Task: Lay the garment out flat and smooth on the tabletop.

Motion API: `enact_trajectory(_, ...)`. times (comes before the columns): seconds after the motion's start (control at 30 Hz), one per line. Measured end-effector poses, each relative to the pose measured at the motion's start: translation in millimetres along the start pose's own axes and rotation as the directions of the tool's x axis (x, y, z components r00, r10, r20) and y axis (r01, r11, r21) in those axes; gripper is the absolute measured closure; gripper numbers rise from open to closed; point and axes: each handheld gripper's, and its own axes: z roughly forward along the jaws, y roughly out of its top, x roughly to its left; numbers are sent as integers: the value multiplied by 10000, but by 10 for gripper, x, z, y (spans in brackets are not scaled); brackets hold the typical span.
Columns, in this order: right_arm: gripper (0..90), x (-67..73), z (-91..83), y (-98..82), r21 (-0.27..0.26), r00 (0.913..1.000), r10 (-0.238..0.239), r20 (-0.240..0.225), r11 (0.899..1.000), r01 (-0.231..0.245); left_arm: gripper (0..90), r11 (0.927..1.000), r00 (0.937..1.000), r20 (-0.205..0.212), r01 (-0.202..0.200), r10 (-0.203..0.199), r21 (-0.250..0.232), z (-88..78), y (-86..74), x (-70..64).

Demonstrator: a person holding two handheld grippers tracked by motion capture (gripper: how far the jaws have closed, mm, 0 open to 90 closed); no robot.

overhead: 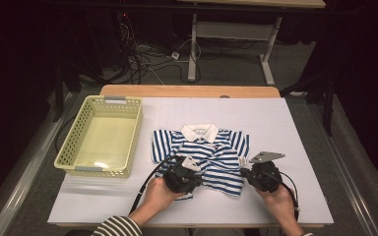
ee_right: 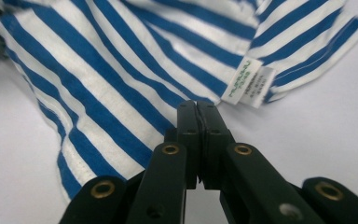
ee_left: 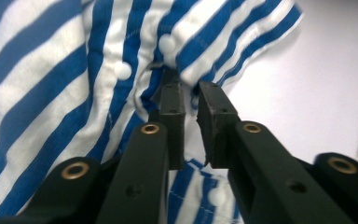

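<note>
Striped polo shirt (overhead: 204, 157) lies flat at table centre, the yellow basket (overhead: 103, 135) at its nine o'clock. Left gripper (ee_left: 189, 95) slightly parted over the button placket; right gripper (ee_right: 198, 112) pinched shut on the hem edge. Light, limp, slippery cloth — best grabbed at hem corners or shoulders

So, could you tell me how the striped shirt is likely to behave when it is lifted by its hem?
The striped shirt is thin cloth, already rumpled near the left gripper, so it would probably hang limp. It looks light. Pushed, it would likely bunch rather than slide across the white table.
</note>
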Motion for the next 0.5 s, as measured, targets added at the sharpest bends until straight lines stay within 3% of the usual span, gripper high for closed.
enact_trajectory(0.13, 832, 4, 62, -24, 173, 9996, 167, -207, 9997, -163, 689, 9999, 9997, -205, 158, -160, -66, -30, -42, 21)
enact_trajectory(0.27, 782, 22, -167, -90, -635, 9983, 503, -286, 9966, -520, 625, 9994, 9984, -521, 213, -227, -271, -186, -147, -5)
enact_trajectory(0.33, 778, 43, -241, -148, -726, 9979, 517, -387, 9959, -544, 604, 9994, 9976, -631, 269, -284, -236, -242, -203, -19)
enact_trajectory(0.5, 723, 95, -191, -241, -172, 9952, 707, -671, 9973, -720, 542, 9976, 9931, -953, 693, -689, 16, -299, -400, -24)
